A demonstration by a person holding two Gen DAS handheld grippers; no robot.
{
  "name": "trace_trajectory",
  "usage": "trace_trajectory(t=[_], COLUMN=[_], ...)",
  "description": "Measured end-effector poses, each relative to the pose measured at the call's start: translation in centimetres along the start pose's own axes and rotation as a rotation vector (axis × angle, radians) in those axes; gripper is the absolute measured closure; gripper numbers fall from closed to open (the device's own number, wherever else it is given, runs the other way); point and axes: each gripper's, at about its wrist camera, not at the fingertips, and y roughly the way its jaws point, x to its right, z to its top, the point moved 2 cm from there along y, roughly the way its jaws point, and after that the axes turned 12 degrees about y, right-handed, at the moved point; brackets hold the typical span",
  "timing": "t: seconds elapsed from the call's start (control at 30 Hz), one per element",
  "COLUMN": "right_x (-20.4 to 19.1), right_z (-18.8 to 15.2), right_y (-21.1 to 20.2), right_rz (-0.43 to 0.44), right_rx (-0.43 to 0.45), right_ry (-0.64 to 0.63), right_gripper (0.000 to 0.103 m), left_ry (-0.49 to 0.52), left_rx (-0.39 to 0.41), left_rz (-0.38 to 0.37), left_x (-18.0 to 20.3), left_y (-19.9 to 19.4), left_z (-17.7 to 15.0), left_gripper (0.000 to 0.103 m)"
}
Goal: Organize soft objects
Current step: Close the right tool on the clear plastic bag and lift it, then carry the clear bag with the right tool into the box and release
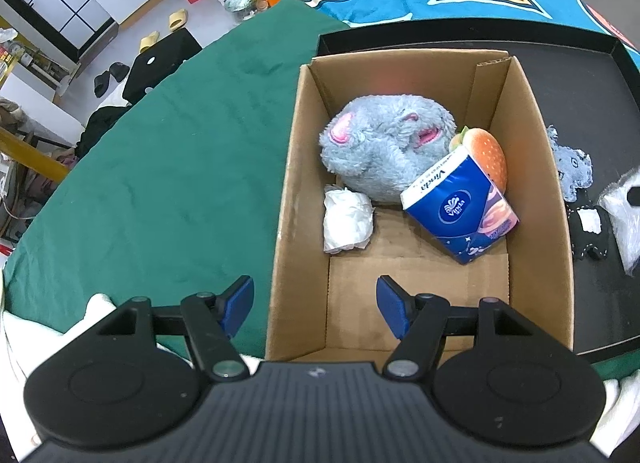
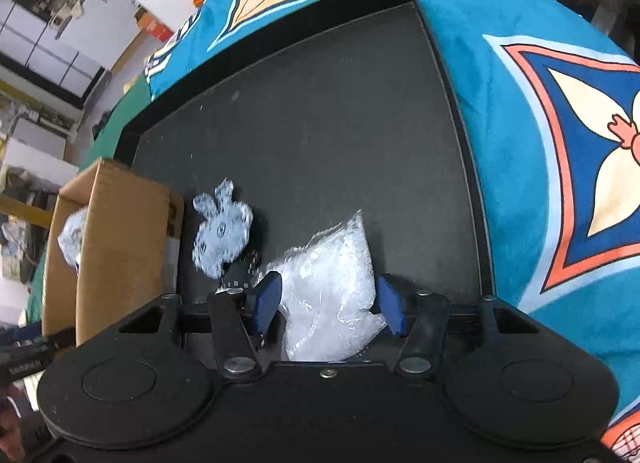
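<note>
A cardboard box (image 1: pixel 288 199) stands in a black tray (image 1: pixel 600 75). In it lie a grey plush toy (image 1: pixel 384 147), a burger plush (image 1: pixel 486 153), a blue Vinda tissue pack (image 1: pixel 460 207) and a crumpled white tissue (image 1: pixel 346 219). My left gripper (image 1: pixel 316 305) is open and empty above the box's near left wall. My right gripper (image 2: pixel 328 303) has its jaws around a clear plastic bag of white stuff (image 2: pixel 332 275) on the tray (image 2: pixel 320 103); the pads touch its sides. A pale blue flat plush (image 2: pixel 220 229) and a black item (image 2: pixel 240 275) lie beside the box (image 2: pixel 120 231).
A green cloth (image 1: pixel 160 167) covers the table left of the box. A turquoise patterned cloth (image 2: pixel 540 103) lies right of and behind the tray. The pale blue plush (image 1: pixel 572 167), black item (image 1: pixel 592 231) and bag (image 1: pixel 624 219) lie right of the box. Floor clutter sits far left.
</note>
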Motion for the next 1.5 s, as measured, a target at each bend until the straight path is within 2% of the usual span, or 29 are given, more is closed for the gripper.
trace_trajectory(t=[0.1,0.17,0.23,0.37,0.8,1.23,1.5], right_x=[-0.3,-0.7,-0.9,-1.6,-3.7,-8.9,-12.5], right_z=[-0.4,-0.7,-0.8,-1.0,-2.0,-2.7,-3.4], right_y=[0.0,0.2,0.3,-0.7,-4.5,-7.7,-8.3], right_rz=[-0.020,-0.050,-0.057,-0.051,-0.025,-0.019,0.006], right_rx=[-0.005,0.003,-0.004,0.032,0.118,0.205,0.223], right_ry=[-0.040,-0.078,-0.098,-0.125,-0.113,-0.164,-0.220], right_gripper=[0.052,0.066,0.075,0.083,0.083,0.083,0.083], left_ry=[-0.001,-0.001,-0.007,-0.023,-0.054,-0.074,-0.090], left_rx=[0.005,0.006,0.007,0.011,0.052,0.125,0.161], left_rz=[-0.002,-0.003,-0.005,-0.015,-0.057,-0.097,-0.119], left_x=[-0.2,-0.4,-0.7,-1.0,-1.7,-2.5,-3.3], left_y=[-0.1,-0.2,-0.2,-0.2,-0.8,-1.3,-1.1], left_z=[-0.2,-0.3,-0.5,-0.9,-2.6,-3.7,-4.4], left_gripper=[0.037,0.037,0.037,0.037,0.037,0.037,0.039])
